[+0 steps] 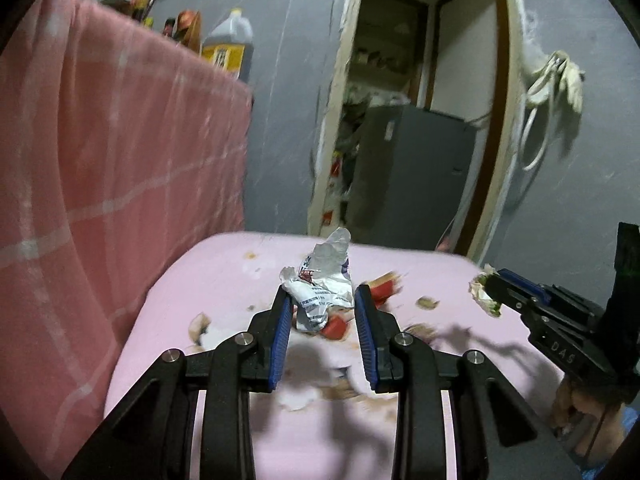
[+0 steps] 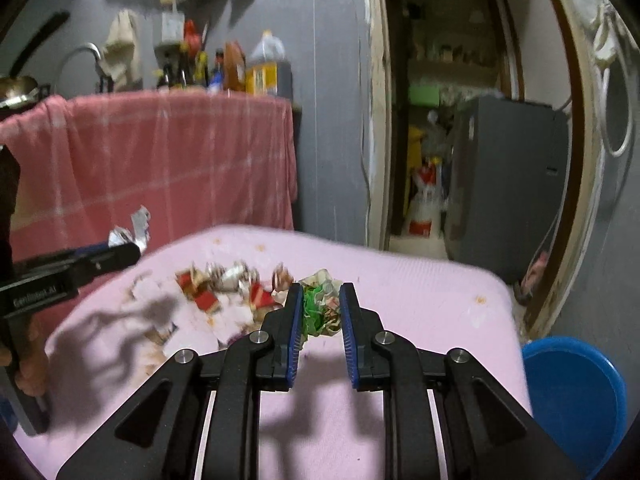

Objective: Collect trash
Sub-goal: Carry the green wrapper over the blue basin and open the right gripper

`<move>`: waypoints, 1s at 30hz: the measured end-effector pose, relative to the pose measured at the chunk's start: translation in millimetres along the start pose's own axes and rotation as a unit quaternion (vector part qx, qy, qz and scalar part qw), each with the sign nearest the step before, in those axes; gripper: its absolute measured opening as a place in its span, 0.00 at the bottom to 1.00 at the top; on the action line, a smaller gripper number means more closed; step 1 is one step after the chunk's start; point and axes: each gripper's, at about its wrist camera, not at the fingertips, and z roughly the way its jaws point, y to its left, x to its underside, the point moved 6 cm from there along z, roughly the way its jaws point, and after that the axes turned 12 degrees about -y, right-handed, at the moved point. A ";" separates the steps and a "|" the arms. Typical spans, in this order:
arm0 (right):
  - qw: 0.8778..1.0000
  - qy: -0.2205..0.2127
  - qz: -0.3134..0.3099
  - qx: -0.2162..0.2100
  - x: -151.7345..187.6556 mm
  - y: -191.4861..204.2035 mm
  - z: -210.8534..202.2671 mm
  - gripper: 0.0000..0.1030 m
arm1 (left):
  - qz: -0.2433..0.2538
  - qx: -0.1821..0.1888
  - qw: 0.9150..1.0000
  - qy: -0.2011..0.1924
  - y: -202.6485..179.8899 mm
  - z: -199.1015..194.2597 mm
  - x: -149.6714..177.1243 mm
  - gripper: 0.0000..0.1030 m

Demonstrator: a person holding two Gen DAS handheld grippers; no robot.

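Pink cloth-covered worktop (image 2: 420,300) carries the litter; stained in spots. A pink checked cloth (image 2: 180,160) hangs over the counter behind it, with bottles and a large jug (image 2: 266,64) on top. Grey cabinet (image 2: 504,176) stands in the doorway beyond.

Blue plastic basin (image 2: 576,396) sits low, just beside the worktop's right edge. Only part of its inside shows; contents cannot be told.

Scrap pile (image 2: 224,288): red and white wrapper pieces and torn paper, spread on the worktop left of centre, blurred.

Left hand-held gripper (image 1: 322,312): jaws partly closed onto a crumpled white printed wrapper (image 1: 324,284), which sticks up between the blue pads, lifted above the worktop. Red scraps (image 1: 336,326) lie beneath it.

Right hand-held gripper (image 2: 320,310): jaws narrowed around a crumpled green and white paper wad (image 2: 320,304), pads touching both its sides. In the left wrist view the wad (image 1: 482,290) is seen at the fingertips, over the worktop's right part.
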 end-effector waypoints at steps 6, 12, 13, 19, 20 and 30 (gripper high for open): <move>0.994 -0.106 -0.014 0.014 -34.2 -3.8 -37.4 0.16 | 0.017 0.017 0.998 -0.050 -35.9 -6.6 -15.2 0.26; 0.981 -0.183 -0.031 0.050 -62.8 -15.5 -74.5 0.16 | 0.026 0.042 0.995 -0.082 -71.5 -2.0 -30.5 0.26; 0.980 -0.189 -0.031 0.057 -64.5 -18.9 -78.9 0.16 | 0.027 0.049 0.995 -0.085 -79.6 -0.8 -32.6 0.26; 0.970 -0.218 -0.008 0.111 -73.1 -57.1 -106.3 0.16 | 0.037 0.090 0.991 -0.092 -125.3 8.6 -41.0 0.26; 0.969 -0.219 -0.004 0.118 -72.7 -63.1 -108.8 0.16 | 0.038 0.098 0.990 -0.090 -134.2 12.1 -41.4 0.26; 0.957 -0.193 0.052 0.209 -52.5 -145.2 -134.9 0.16 | 0.058 0.170 0.983 -0.043 -221.4 49.4 -21.2 0.26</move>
